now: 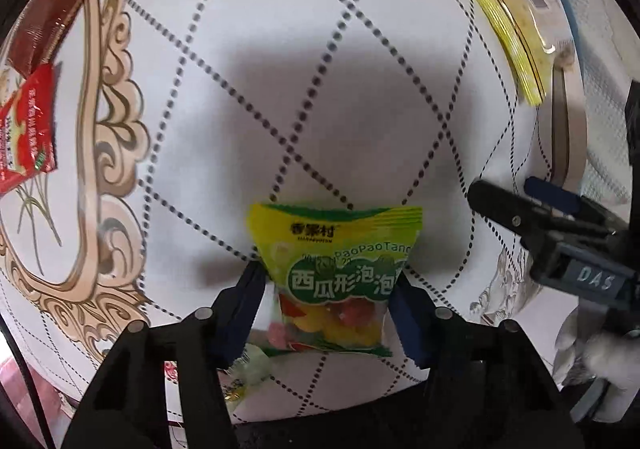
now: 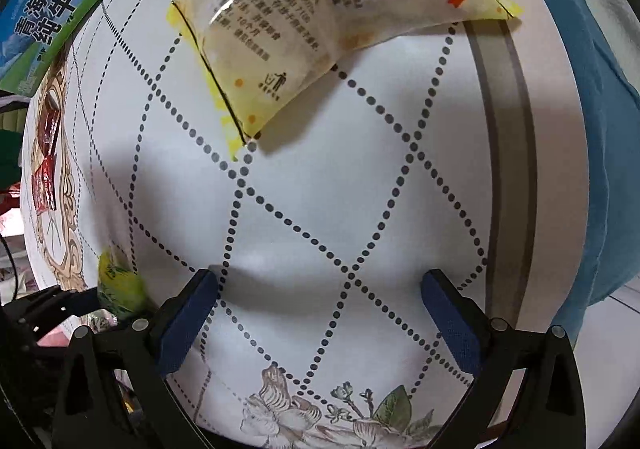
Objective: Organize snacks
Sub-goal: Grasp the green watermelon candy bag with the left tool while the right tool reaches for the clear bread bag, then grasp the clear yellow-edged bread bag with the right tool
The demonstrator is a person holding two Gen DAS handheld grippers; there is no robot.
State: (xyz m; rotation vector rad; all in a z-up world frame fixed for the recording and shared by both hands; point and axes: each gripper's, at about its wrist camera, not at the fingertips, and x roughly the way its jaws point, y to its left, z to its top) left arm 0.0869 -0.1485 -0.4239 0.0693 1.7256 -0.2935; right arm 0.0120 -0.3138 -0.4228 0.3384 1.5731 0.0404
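Candy bag (image 1: 340, 277) on table (image 1: 280, 69), pinched by down-pointing left gripper (image 1: 330, 313), lower edge hidden; right gripper (image 2: 320, 313) nearby, down-pointing, spread wide, empty; far packets cropped.

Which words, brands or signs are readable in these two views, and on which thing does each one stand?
"PaoPaoTang", "西瓜形泡泡": green-yellow plastic candy bag between the left gripper pads.
"DAS": right gripper body.
"青海牛奶", "纯牛奶": blue-green milk carton.
Bin sign: pale yellow snack pouch; its small print is too blurred.
Red sachet: unreadable.
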